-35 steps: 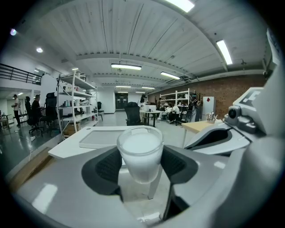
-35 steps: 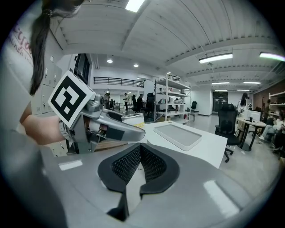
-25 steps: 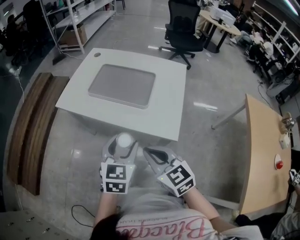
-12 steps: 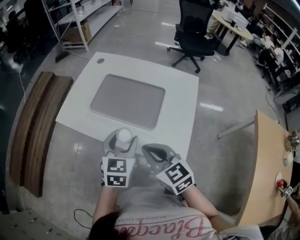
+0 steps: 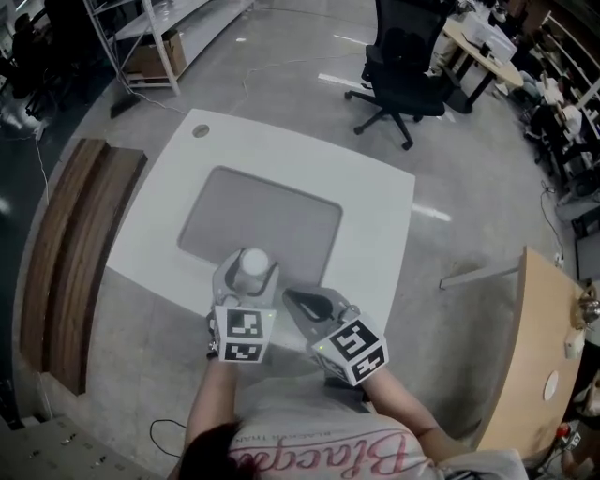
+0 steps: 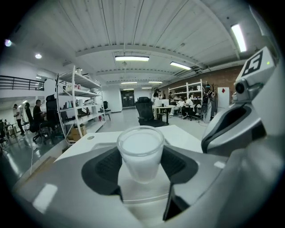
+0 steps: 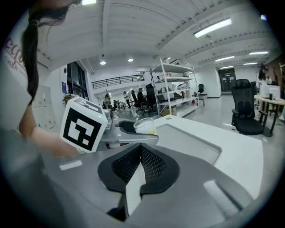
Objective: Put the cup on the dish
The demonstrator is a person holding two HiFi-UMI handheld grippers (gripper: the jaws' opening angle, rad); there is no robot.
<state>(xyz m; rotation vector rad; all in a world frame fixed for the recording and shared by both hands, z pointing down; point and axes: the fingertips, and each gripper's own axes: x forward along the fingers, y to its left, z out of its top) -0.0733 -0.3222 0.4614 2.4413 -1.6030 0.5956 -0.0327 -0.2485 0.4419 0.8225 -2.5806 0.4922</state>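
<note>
My left gripper [image 5: 246, 274] is shut on a small translucent white cup [image 5: 251, 263], held upright between its dark pads [image 6: 103, 165] with its rim [image 6: 140, 140] clear above them. It hangs over the near edge of the white table [image 5: 375, 216], just in front of the flat grey dish [image 5: 281, 220] set in the table's middle. My right gripper [image 5: 309, 302] sits close beside it on the right, shut with nothing in it; in the right gripper view its pads [image 7: 149, 164] meet. That view also shows the cup [image 7: 144, 126] and the dish [image 7: 187, 142] beyond.
A black office chair [image 5: 408, 61] stands past the table's far side. A wooden bench [image 5: 66, 253] runs along the left, metal shelving [image 5: 169, 28] is at the back left, and a wooden desk [image 5: 544, 356] is at the right.
The table has come nearer in the head view. Both grippers, once over the floor short of the table, now hang over its near edge. The cup is still held.
</note>
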